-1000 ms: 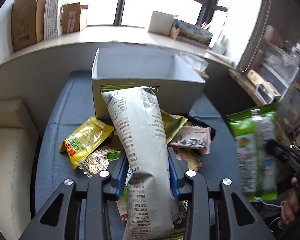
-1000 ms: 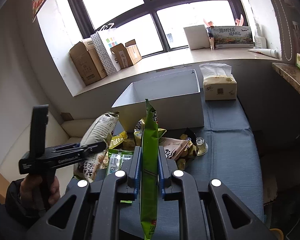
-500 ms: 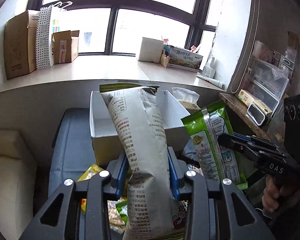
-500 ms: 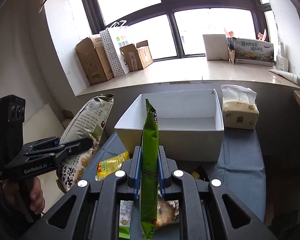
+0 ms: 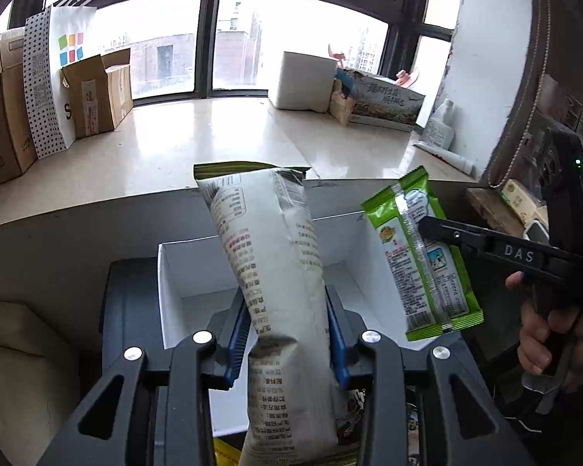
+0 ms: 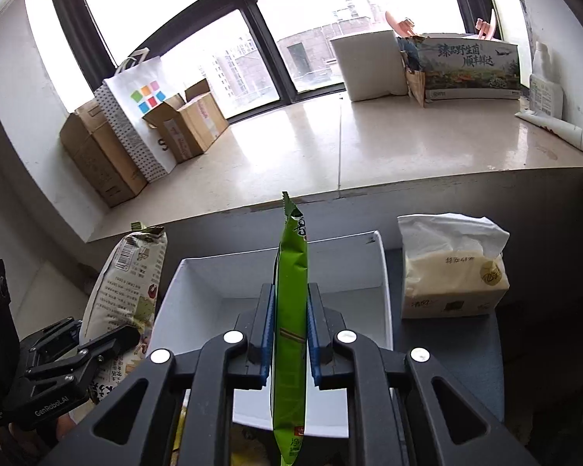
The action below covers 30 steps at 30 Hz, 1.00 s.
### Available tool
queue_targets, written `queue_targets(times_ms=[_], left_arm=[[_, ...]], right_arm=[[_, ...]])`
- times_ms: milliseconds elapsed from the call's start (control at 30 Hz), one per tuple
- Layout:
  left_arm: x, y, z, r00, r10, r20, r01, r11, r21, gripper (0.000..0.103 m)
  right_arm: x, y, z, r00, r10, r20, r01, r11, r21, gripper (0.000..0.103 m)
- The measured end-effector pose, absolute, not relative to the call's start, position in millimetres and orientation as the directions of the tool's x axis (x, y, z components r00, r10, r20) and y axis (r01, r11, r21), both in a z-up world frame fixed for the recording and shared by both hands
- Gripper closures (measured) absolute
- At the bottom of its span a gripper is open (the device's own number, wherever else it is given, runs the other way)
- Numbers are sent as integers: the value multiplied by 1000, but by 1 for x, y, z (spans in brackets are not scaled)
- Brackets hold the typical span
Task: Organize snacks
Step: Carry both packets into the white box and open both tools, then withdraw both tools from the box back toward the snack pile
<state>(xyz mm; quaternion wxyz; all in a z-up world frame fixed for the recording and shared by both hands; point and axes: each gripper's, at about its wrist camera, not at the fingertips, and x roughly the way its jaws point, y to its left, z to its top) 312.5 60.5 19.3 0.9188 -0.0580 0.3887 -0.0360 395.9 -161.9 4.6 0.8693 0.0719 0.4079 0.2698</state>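
My left gripper [image 5: 287,334] is shut on a tall white snack bag [image 5: 276,272] with printed text, held upright above the near wall of the open white box [image 5: 175,272]. My right gripper [image 6: 289,334] is shut on a flat green snack packet [image 6: 289,310], held edge-on above the same white box [image 6: 213,275]. The green packet [image 5: 419,252] hangs over the box's right wall in the left wrist view. The white bag [image 6: 124,283] shows left of the box in the right wrist view. The box floor that shows is bare.
The box stands on a dark blue table [image 5: 128,303] below a pale window ledge [image 6: 369,155]. A tissue pack [image 6: 451,272] sits right of the box. Cardboard boxes [image 5: 97,93] and a white bag stand on the ledge. Loose snacks [image 6: 248,442] lie under the grippers.
Both grippers have risen and moved forward with their packets, from above the snack pile to above the white box. The box now lies lower and nearer in both views.
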Motion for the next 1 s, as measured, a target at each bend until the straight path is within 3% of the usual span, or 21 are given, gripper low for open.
queue_targets(times_ms=[100, 133, 167, 200, 233, 667, 800, 1000], left_arm=[[336, 70, -2, 655, -74, -752, -33, 991, -126, 63], [342, 73, -7, 651, -59, -756, -51, 991, -120, 58], [346, 76, -12, 649, -59, -759, -55, 991, -123, 40], [348, 77, -18, 638, -64, -767, -50, 991, -124, 25], [352, 78, -23, 624, -76, -778, -43, 990, -131, 1], [302, 76, -11, 703, -60, -708, -17, 995, -102, 0], [256, 71, 4, 755, -103, -647, 49, 994, -100, 0], [164, 70, 5, 830, -77, -553, 25, 995, -100, 0]], right_arm=[[416, -159, -7, 490, 516, -703, -382, 852, 359, 85], [418, -157, -11, 495, 502, -709, -382, 859, 341, 78], [418, -155, -14, 509, 476, -717, -378, 872, 311, 68], [419, -153, -17, 517, 456, -725, -373, 882, 289, 29], [419, -150, -21, 513, 445, -734, -371, 886, 278, 0], [381, -148, -16, 591, 383, -710, -433, 893, 122, 0], [341, -161, 0, 649, 457, -608, -478, 867, 141, 0], [264, -182, 12, 653, 532, -539, -538, 827, 163, 0]])
